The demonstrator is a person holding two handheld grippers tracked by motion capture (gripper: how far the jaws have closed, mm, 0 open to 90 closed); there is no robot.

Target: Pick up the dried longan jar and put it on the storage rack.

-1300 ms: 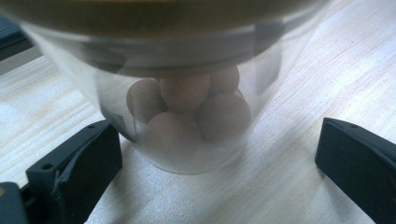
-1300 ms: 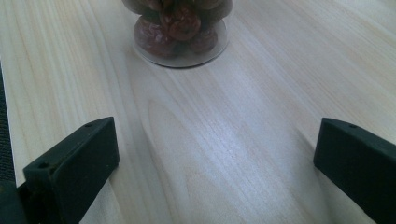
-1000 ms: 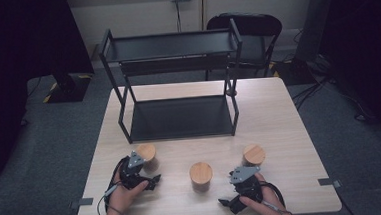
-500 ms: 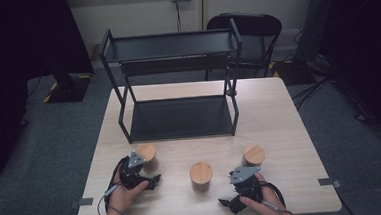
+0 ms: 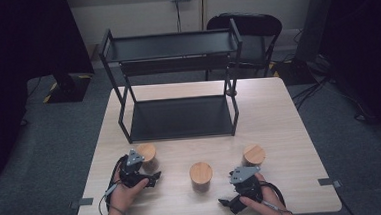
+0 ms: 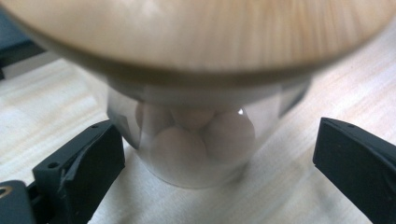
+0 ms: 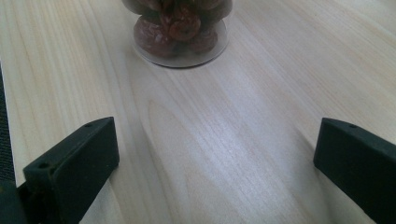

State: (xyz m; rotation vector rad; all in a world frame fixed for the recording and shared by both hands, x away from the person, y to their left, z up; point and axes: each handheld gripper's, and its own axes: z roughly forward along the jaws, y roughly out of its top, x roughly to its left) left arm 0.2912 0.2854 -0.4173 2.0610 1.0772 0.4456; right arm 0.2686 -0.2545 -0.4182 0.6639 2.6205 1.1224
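We hold a gripper in each hand at the near edge of the pale wood worktop point(image 5: 279, 112). Our left gripper point(image 5: 141, 171) sits right up against the left jar point(image 5: 147, 156), a clear glass jar with a wooden lid. In the left gripper view that jar point(image 6: 196, 140) stands between the fingers point(image 6: 84, 163), holding pale round balls, its lid looming just above them. The fingers have just been easing inward a little, yet they are released: the glass is between them, with bare worktop visible on both sides, wider on the right than on the left, so they do not press on it.

Our right gripper point(image 5: 234, 192) rests near the front right of the worktop, its fingers point(image 7: 79, 158) spread wide and released, with nothing between them but bare wood. Straight ahead of those fingers, well apart from them, stands a jar of reddish-brown dried fruit point(image 7: 180, 28); we cannot tell from this view alone which of the other two jars it is. In the high view the middle jar point(image 5: 201, 175) stands between our two grippers, and the right jar point(image 5: 254, 156) stands just beyond the right gripper.

Beyond all three jars, farther from our fingers, a black two-tier rack point(image 5: 176, 78) stands on the worktop, with a black chair point(image 5: 254, 31) behind it.
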